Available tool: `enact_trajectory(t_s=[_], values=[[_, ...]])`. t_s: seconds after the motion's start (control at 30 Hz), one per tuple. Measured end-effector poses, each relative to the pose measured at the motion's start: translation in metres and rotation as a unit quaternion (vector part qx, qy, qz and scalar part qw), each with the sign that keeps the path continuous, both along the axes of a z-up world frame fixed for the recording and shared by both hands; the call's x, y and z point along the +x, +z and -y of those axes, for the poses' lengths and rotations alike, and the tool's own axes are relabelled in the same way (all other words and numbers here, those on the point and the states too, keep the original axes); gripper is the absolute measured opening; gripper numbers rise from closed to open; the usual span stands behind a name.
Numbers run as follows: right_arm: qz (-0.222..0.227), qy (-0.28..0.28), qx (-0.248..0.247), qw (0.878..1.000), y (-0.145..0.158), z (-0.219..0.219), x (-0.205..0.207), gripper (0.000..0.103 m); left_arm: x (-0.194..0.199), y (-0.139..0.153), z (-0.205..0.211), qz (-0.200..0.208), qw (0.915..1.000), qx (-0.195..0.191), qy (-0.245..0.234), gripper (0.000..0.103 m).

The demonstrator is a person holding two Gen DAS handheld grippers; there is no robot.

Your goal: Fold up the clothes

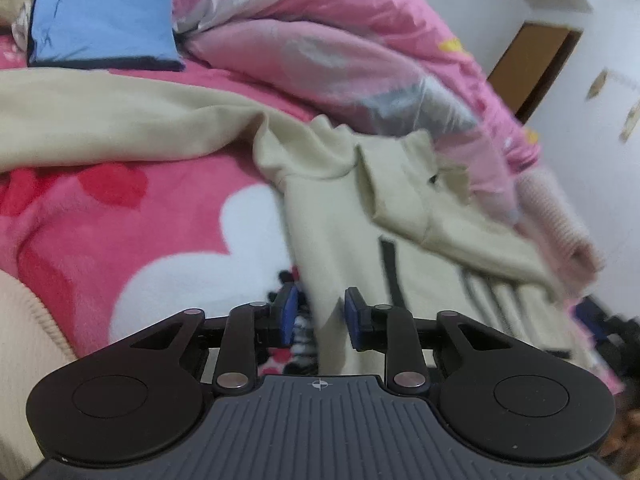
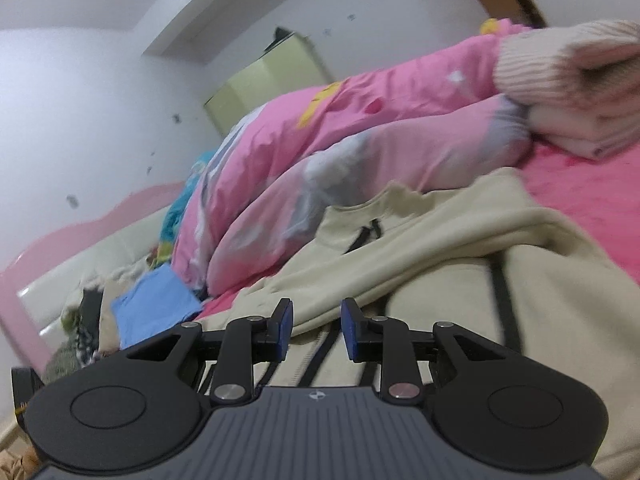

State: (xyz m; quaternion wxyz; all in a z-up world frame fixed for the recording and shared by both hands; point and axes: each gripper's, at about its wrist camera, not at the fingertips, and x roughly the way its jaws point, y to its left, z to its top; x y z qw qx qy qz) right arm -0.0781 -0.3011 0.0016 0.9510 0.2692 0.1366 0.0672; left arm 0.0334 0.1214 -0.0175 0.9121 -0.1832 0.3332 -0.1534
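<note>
On the pink blanket (image 1: 120,240), both grippers (image 1: 318,314) (image 2: 316,328) hang open over the beige garment's (image 1: 360,240) edge, gripping nothing.

The beige sweatshirt (image 1: 344,216) is soft matt knit cloth with a fine fleecy nap and narrow dark fabric stripes. Under it, the pink blanket (image 1: 120,216) looks plush and fuzzy, its pile catching the light. The pink quilt (image 2: 320,152) is smoother woven cloth with a faint sheen and crisp wrinkles. The folded blue garment (image 1: 100,16) is thin, smooth, matt fabric. A ribbed knit sleeve (image 2: 560,64) looks coarse and woolly. The left gripper (image 1: 320,318) is matt black plastic with shiny metal pivot pins, blue rubbery pads (image 1: 290,316) and a ridged grey base.
</note>
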Motion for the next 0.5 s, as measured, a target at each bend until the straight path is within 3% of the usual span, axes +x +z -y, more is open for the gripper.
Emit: enact_trajectory(t_s=[0.07,0.13,0.33,0.43,0.5], values=[[-0.001,-0.01,0.01,1.0,-0.004,0.007,-0.004,0.029,-0.003,0.001,0.003,0.007,0.9998,0.013,0.011,0.005],[0.001,-0.017,0.016,1.0,-0.006,0.013,-0.009,0.029,-0.007,0.004,-0.002,0.008,0.9996,0.015,0.024,0.003],[0.013,-0.037,0.025,0.999,-0.009,0.027,-0.019,0.029,-0.011,-0.003,-0.014,0.015,0.9978,0.059,0.028,0.001],[0.018,-0.047,0.033,0.998,-0.01,0.034,-0.026,0.029,-0.022,0.006,-0.024,0.029,0.9982,0.041,0.033,0.002],[0.023,-0.053,0.031,0.998,-0.009,0.037,-0.03,0.029,-0.033,0.018,-0.025,0.061,0.9975,0.027,0.022,0.003]])
